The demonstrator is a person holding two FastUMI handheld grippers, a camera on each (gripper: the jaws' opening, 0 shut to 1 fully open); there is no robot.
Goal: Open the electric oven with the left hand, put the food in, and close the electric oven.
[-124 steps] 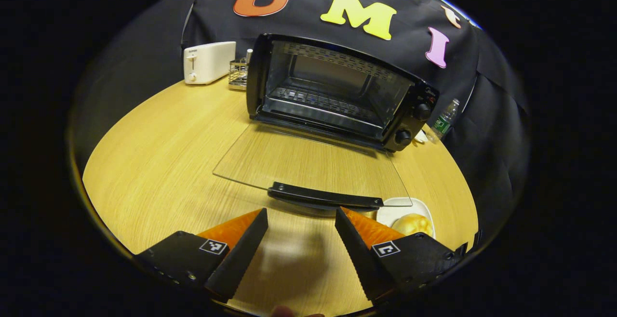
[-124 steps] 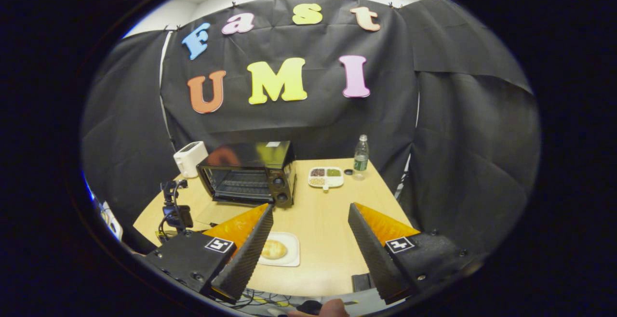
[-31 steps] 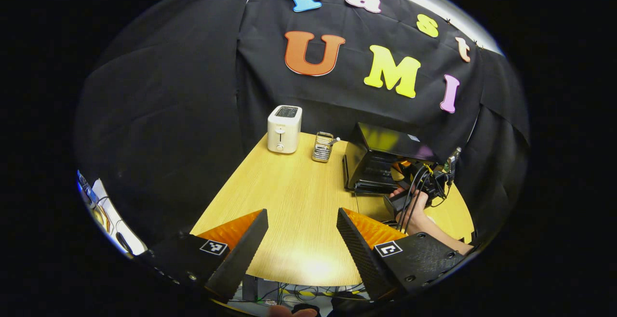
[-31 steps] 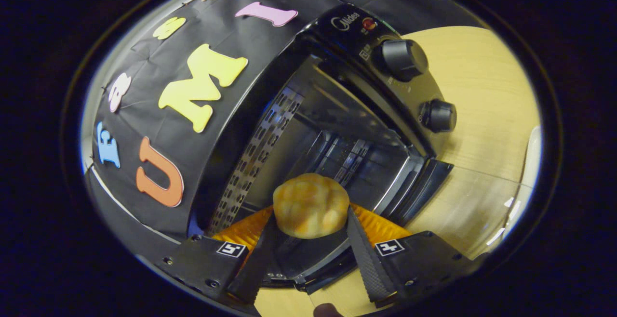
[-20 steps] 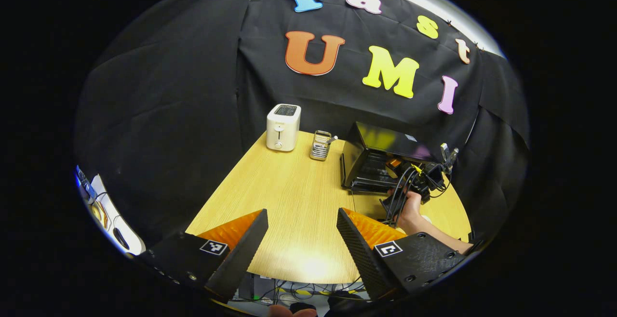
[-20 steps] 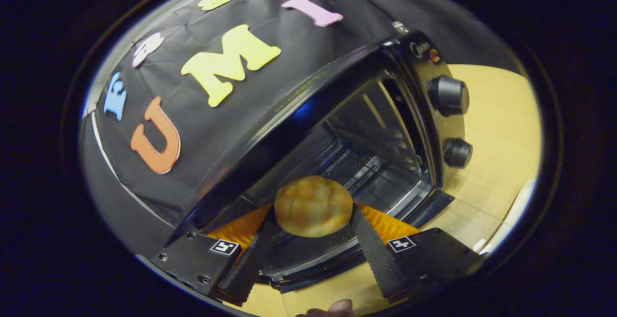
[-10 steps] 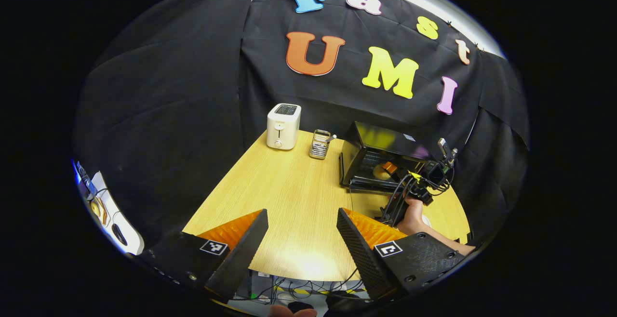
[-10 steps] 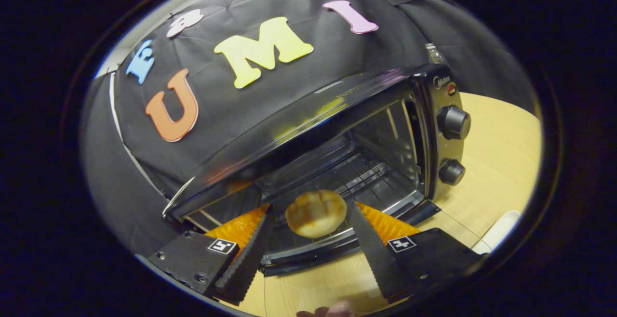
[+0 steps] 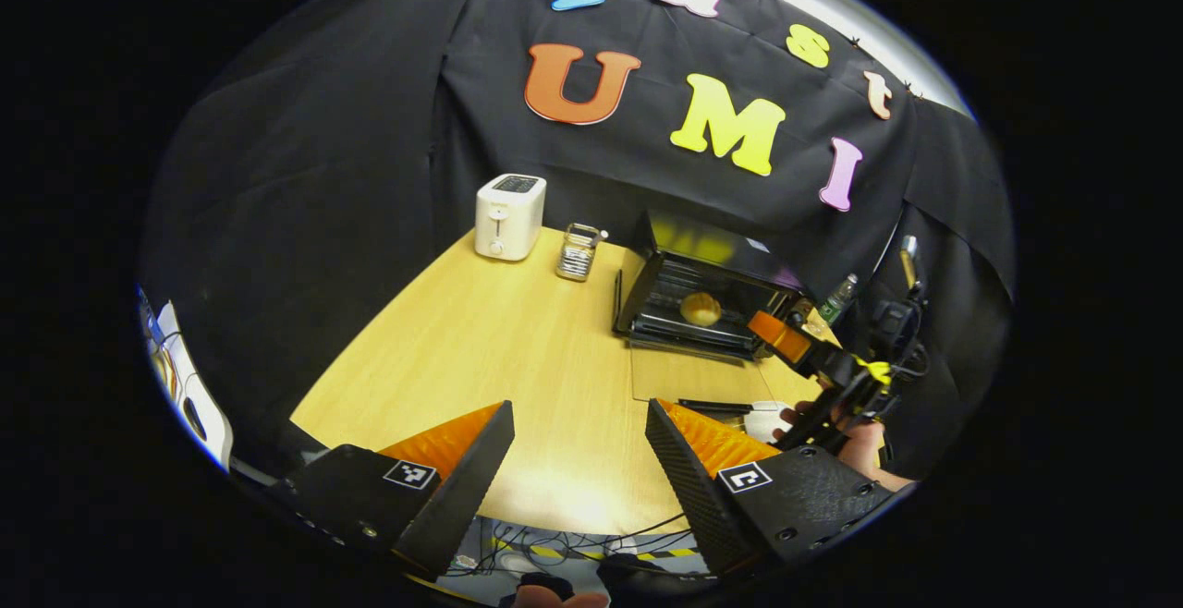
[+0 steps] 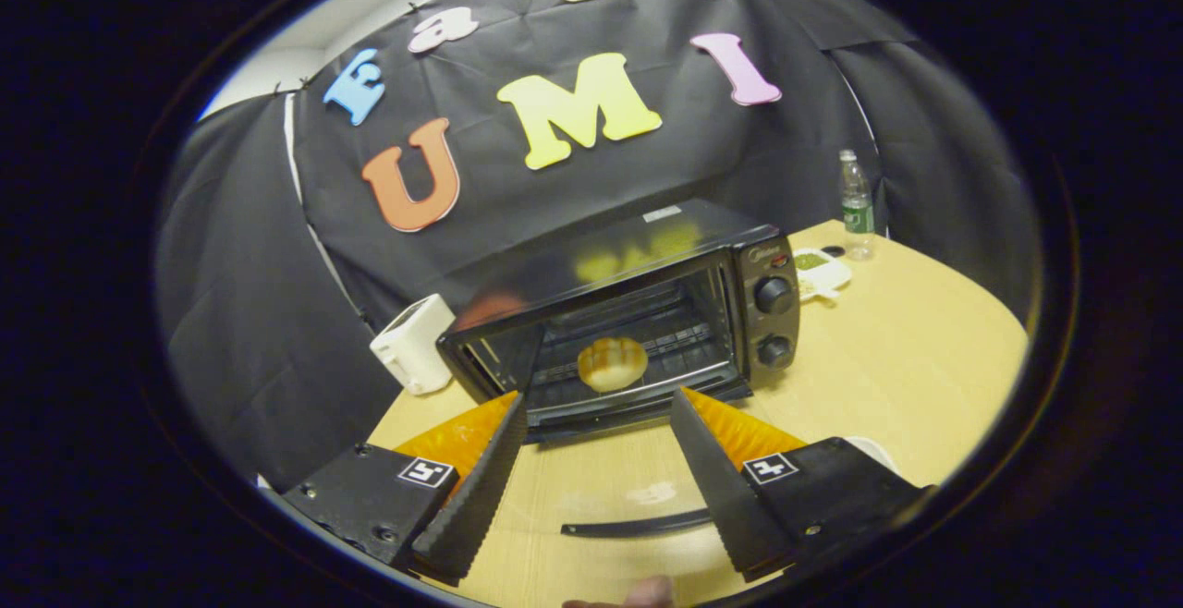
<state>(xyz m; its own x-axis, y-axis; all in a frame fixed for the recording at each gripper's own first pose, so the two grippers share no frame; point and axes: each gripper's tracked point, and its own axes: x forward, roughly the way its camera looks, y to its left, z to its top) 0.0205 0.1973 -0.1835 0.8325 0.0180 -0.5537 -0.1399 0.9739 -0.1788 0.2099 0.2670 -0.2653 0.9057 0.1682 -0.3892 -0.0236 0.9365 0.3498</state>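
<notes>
Jaws of both the right gripper (image 10: 596, 460) and left gripper (image 9: 578, 469) stand spread, empty, with the bun (image 10: 612, 363) mid-frame inside the oven (image 10: 638, 331).

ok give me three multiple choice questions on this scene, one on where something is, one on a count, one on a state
1. Where is the bread roll?
A. on the white plate
B. on the rack inside the electric oven
C. between the fingers of the right hand-held gripper

2. How many knobs are on the oven's front panel?
A. one
B. two
C. four

3. What state is the oven door in?
A. folded down open
B. shut
C. taken off

Answers: 1 B, the roll sits on the rack in the cavity, beyond the open gripper. 2 B, two knobs are stacked one above the other on the panel. 3 A, the glass door lies flat on the table with its handle toward the camera.
</notes>
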